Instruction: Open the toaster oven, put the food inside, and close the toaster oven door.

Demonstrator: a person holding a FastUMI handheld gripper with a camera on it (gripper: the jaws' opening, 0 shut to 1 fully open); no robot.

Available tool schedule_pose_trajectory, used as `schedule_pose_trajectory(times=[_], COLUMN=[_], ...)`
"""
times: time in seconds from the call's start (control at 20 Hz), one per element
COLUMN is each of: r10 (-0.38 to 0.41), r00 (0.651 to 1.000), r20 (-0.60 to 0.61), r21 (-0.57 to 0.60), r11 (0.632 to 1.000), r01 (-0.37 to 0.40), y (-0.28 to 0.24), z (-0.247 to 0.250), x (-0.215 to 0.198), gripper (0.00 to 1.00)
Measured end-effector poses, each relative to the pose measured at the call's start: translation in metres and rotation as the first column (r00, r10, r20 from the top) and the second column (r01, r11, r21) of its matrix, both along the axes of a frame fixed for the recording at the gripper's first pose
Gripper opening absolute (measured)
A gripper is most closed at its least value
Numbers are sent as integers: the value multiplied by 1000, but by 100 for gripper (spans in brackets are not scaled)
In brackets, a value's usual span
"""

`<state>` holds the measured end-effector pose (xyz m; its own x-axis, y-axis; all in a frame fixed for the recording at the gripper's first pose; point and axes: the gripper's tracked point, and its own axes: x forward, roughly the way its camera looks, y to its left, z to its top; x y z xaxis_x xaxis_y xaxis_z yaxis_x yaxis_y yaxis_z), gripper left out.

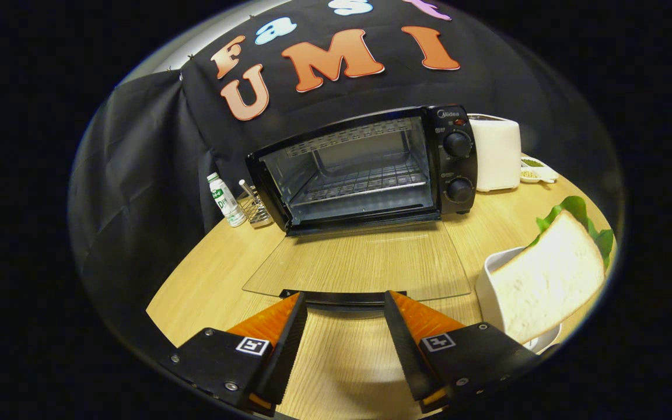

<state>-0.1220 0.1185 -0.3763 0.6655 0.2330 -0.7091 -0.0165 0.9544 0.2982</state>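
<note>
the gripper (pixel 345 303) has its fingers spread wide with nothing between them but bare table (pixel 219 274), their tips just short of the dark handle (pixel 342 296) on the lip of the toaster oven door (pixel 365 259). that glass door is folded fully down and lies flat over the wood, so the opening step looks done. beyond it the toaster oven (pixel 365 166) stands at the far edge of the table, its wire rack (pixel 359 182) free. the food, a slice of bread (pixel 546 277) with a lettuce leaf (pixel 581 219) behind it, leans in a white holder (pixel 496 280) at the table's right edge, just beside the right finger. the bread is likely light, soft and easily crushed, so a gentle pinch across its faces near an upper corner seems best; too firm and it would tear or dent. a small bottle (pixel 225 201) stands left of the oven, a white toaster (pixel 494 153) to its right
</note>
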Motion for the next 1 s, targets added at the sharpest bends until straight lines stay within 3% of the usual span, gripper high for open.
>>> schedule_pose_trajectory(times=[0.3,0.55,1.0], r10=[-56,-134,-123], r00=[993,982,989], r20=[101,131,-88], r21=[7,-134,-35], r11=[998,979,992], r01=[56,152,120], y=[-52,-144,-207], z=[64,98,65], x=[3,5,-16], gripper=[81,91,94])
